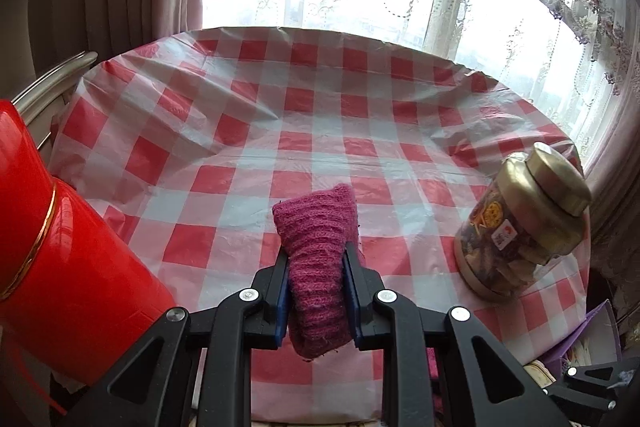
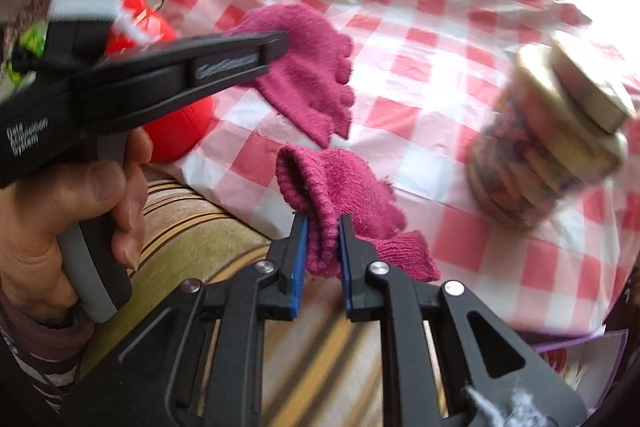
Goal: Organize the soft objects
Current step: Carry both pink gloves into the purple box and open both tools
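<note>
Going left to right: red thermos [image 1: 60,267] sits at the table edge, out of the way. Left gripper [image 1: 316,267] is clamped on one magenta glove [image 1: 318,247]. Right gripper [image 2: 323,247] pinches the other glove [image 2: 340,195] by its cuff, both above the checkered tablecloth [image 1: 320,107], probably so the pair can be matched. Jar [image 1: 524,227] stands off right.

Black tongs [image 2: 324,247], blue pads [image 2: 301,259], silver screws, striped sleeve [image 2: 36,355]

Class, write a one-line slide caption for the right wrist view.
Right gripper and left gripper each pinch a magenta glove above the checked tablecloth.
</note>
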